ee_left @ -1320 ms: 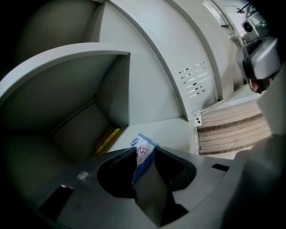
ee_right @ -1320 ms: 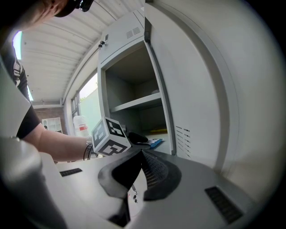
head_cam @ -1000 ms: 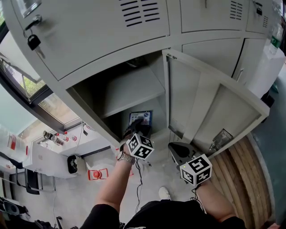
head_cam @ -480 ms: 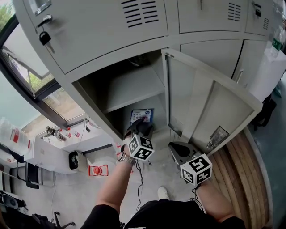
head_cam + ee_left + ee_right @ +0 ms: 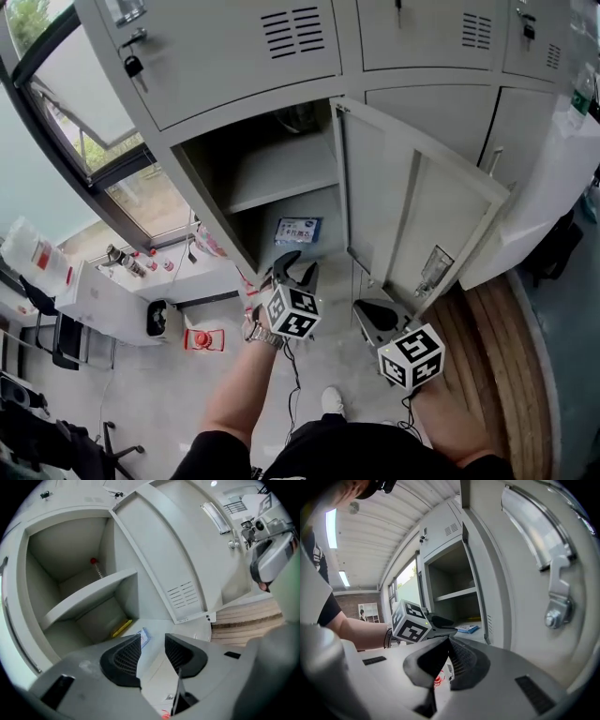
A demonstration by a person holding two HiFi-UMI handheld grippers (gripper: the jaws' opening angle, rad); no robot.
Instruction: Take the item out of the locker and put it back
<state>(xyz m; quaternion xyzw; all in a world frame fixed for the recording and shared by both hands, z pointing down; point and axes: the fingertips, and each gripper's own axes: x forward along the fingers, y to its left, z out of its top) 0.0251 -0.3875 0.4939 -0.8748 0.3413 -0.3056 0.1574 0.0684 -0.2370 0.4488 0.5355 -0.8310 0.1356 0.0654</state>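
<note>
Head view — left gripper [image 5: 292,270]: drawn back out of the locker [image 5: 214,202], where a second ago its tips were at the blue item [image 5: 298,231]. Jaws parted, lately narrowing a touch, nothing between them. Blue item: flat on the lower compartment floor, beneath the shelf [image 5: 281,169], apart from both tools. Right gripper [image 5: 373,317]: jaws together, empty, low beside the open door [image 5: 412,216]. Judgement — the item appears returned and let go; what remains is likely only backing away, perhaps closing the door.

No text is legible; print on the blue packet [image 5: 298,231] in the locker [image 5: 281,173] is too small.
</note>
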